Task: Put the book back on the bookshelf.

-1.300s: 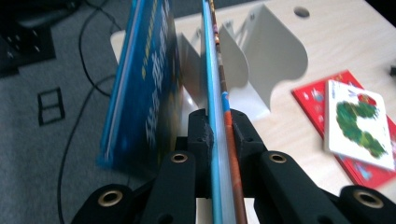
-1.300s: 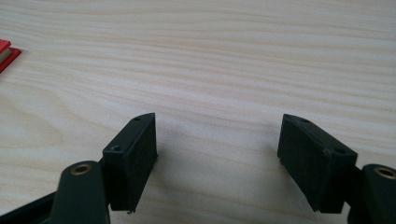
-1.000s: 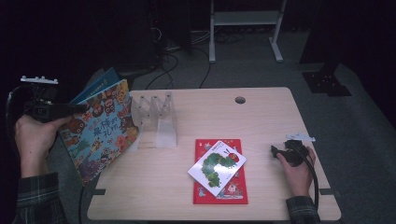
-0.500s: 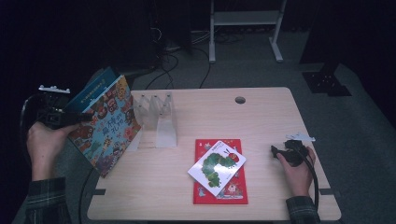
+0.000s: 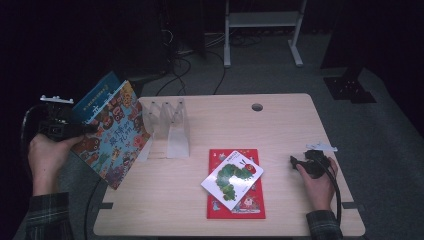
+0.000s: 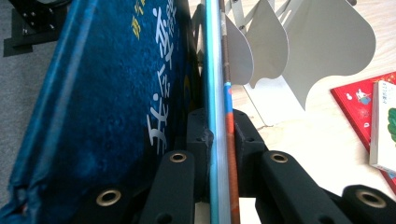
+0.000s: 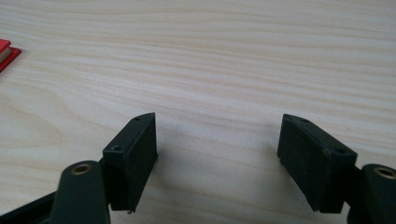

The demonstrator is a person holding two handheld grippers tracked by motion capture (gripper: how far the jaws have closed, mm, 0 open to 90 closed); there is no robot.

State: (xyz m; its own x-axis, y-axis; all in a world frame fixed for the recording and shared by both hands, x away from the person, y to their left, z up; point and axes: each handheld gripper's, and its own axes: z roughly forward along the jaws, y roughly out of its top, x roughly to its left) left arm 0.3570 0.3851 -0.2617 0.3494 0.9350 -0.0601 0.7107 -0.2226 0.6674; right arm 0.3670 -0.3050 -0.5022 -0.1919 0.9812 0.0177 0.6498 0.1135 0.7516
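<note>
your left gripper [image 5: 82,129] was clenched on the thin picture book [image 5: 112,135], its pads [image 6: 201,135] pressing the covers from both sides near one edge, as the left gripper view showed. a dark blue book [image 6: 107,93] leaned against the same jaws on the outer side; whether it was pinched too or merely resting there i cannot tell. in the high view the picture book hung tilted off the table's [image 5: 280,125] nine o'clock edge, its long axis running from about eleven down to five.

the relation that mattered: the white book rack [image 5: 170,127] stood at roughly three o'clock from your left fingers, just beside the book's inner edge, with its dividers [image 6: 299,42] upright. the book's plane ran nearly parallel to those dividers, so i judge it needed only a sideways slide into a slot.

your right gripper [image 7: 217,154] rested released on bare wood at the table's four o'clock side, jaws wide apart with nothing between them, well away from the rack. the caterpillar book [image 5: 232,177] lay atop a red book [image 5: 252,207] between your hands, nearer your right.
</note>
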